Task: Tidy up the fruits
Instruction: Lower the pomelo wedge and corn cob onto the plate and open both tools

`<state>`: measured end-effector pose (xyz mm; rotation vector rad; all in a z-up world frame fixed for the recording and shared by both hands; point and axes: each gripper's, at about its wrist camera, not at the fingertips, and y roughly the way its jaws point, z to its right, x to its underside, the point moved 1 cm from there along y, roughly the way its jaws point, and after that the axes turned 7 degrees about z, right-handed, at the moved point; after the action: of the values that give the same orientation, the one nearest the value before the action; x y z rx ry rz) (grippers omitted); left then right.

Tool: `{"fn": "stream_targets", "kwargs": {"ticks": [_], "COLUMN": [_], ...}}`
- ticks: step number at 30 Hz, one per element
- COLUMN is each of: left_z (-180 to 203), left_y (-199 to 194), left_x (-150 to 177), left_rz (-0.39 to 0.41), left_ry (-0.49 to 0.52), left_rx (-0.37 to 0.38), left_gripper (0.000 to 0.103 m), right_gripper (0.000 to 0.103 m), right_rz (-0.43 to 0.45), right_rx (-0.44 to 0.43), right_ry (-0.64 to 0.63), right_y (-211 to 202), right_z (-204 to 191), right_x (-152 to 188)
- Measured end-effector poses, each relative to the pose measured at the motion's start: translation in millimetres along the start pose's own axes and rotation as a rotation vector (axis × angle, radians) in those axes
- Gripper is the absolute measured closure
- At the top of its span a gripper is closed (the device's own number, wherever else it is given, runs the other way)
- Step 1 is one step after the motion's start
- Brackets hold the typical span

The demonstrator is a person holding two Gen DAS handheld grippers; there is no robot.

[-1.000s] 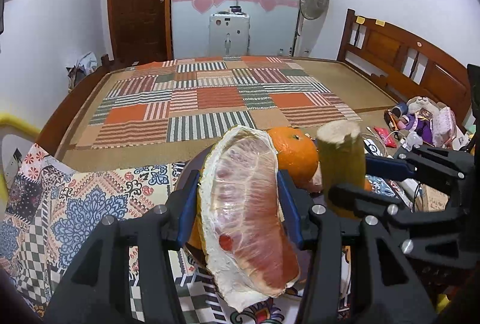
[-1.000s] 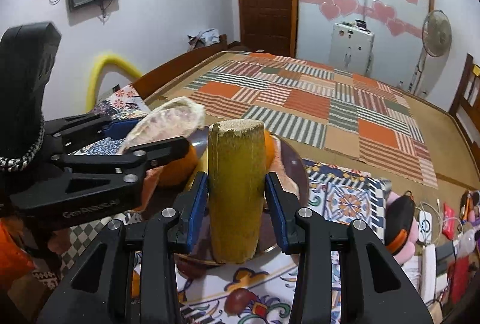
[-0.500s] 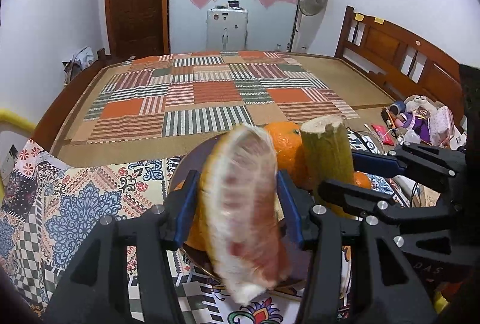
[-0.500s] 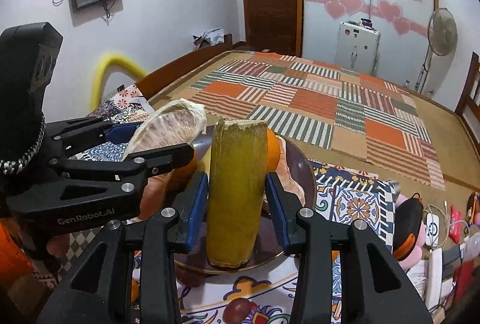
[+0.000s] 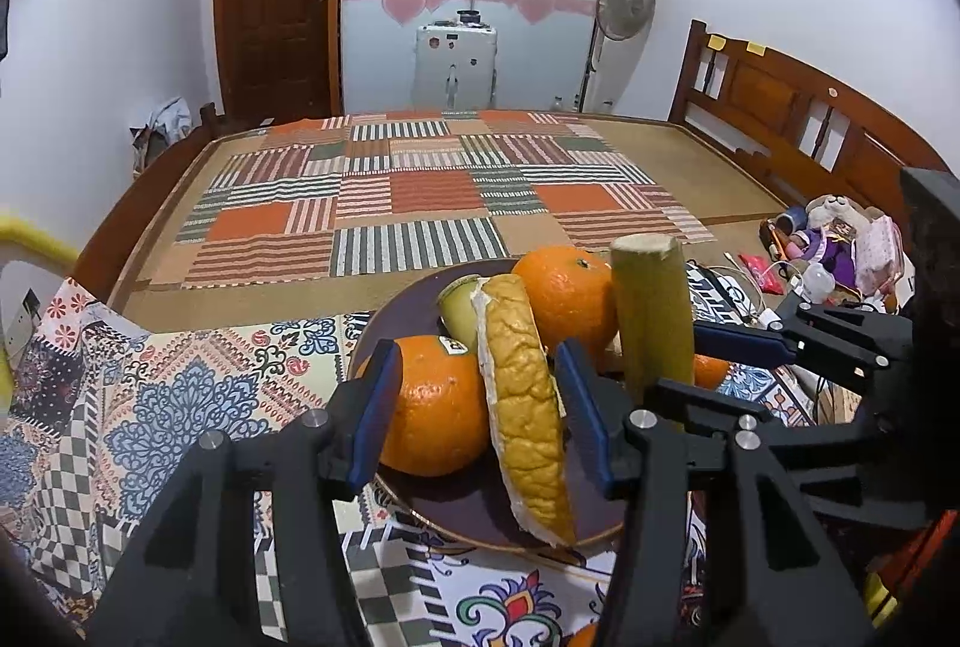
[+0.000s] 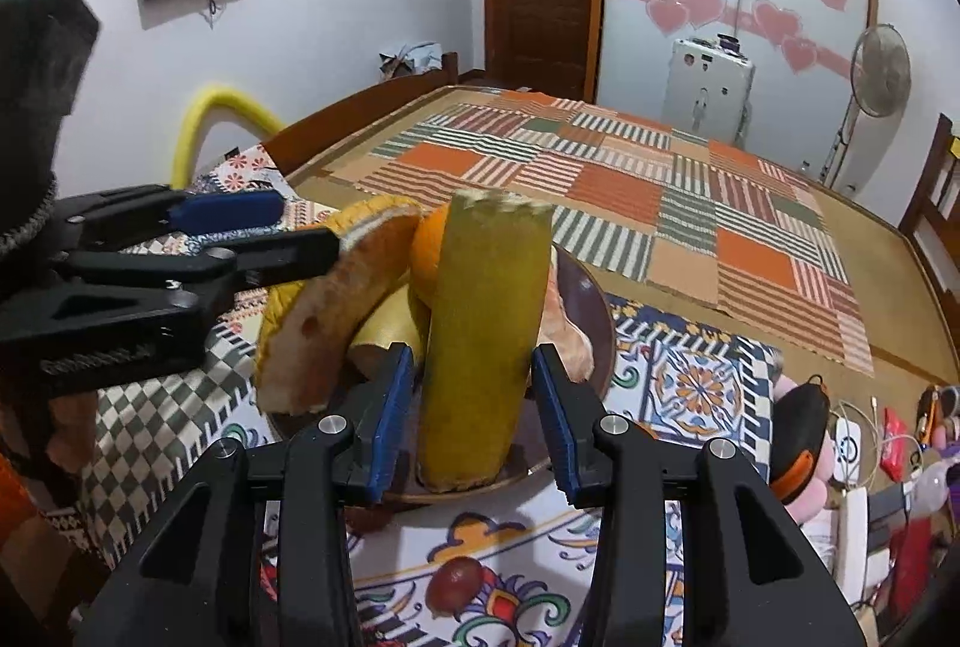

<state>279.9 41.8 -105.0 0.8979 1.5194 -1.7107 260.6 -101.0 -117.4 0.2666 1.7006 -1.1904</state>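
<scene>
A dark brown plate [image 5: 480, 515] sits on the patterned tablecloth with two oranges [image 5: 435, 401] [image 5: 564, 293] on it. A pomelo wedge [image 5: 525, 407] leans on edge on the plate between the spread jaws of my left gripper [image 5: 480, 407], which is open; the wedge also shows in the right wrist view [image 6: 336, 299]. A yellow-green sugarcane piece [image 6: 483, 329] stands upright on the plate's rim [image 6: 594, 299] between the jaws of my right gripper [image 6: 474, 413], which is open with gaps at both sides. The cane also shows in the left wrist view [image 5: 651, 311].
A small red fruit [image 6: 453, 578] lies on the tablecloth in front of the plate. A bed with a patchwork mat [image 5: 420, 191] lies beyond. Toys, cables and clutter [image 5: 840, 245] sit at the right. A yellow foam tube [image 6: 222, 107] arcs at the left.
My left gripper has opened and let the pomelo wedge down onto the plate, rind side now facing me. My right gripper has opened and set the sugarcane on the plate.
</scene>
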Motion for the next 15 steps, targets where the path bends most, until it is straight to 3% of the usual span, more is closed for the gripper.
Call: {"fn": "stream_targets", "kwargs": {"ticks": [15], "left_z": [7], "left_y": [-10], "left_x": [11], "left_rz": [-0.011], "left_ry": [0.03], "left_rx": [-0.019], "left_gripper": [0.05], "right_gripper": [0.062], "right_rz": [-0.034], "right_rx": [-0.001], "right_ry": [0.038], "right_y": [-2], "right_z": [9], "right_x": [8]}}
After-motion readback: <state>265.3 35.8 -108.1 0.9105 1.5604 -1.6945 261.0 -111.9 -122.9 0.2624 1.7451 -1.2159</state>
